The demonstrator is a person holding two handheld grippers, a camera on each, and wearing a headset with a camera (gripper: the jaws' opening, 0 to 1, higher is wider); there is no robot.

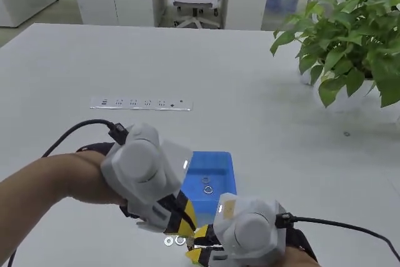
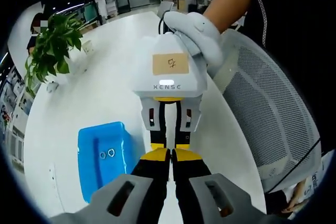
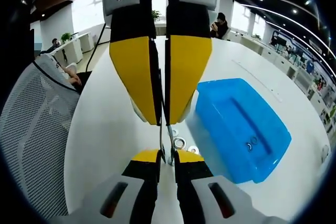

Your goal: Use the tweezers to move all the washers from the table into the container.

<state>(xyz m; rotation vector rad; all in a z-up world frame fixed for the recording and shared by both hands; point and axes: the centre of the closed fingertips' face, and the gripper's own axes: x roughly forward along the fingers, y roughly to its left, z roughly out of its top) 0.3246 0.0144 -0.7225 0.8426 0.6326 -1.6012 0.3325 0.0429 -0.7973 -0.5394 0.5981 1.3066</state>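
Fingers (image 3: 134, 77) of the left gripper (image 3: 163, 121) and right gripper (image 3: 167, 161) clench the tweezers (image 3: 162, 140), which should nip one washer (image 1: 169, 241) by its rim at the container's (image 1: 219, 164) 7 o'clock.

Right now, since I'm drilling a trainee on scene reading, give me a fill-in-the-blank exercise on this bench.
The blue plastic container holds ___ metal washers. The right gripper is shut on thin metal ___. The green potted plant stands to the container's ___ in the head view.
Missing: two; tweezers; right.
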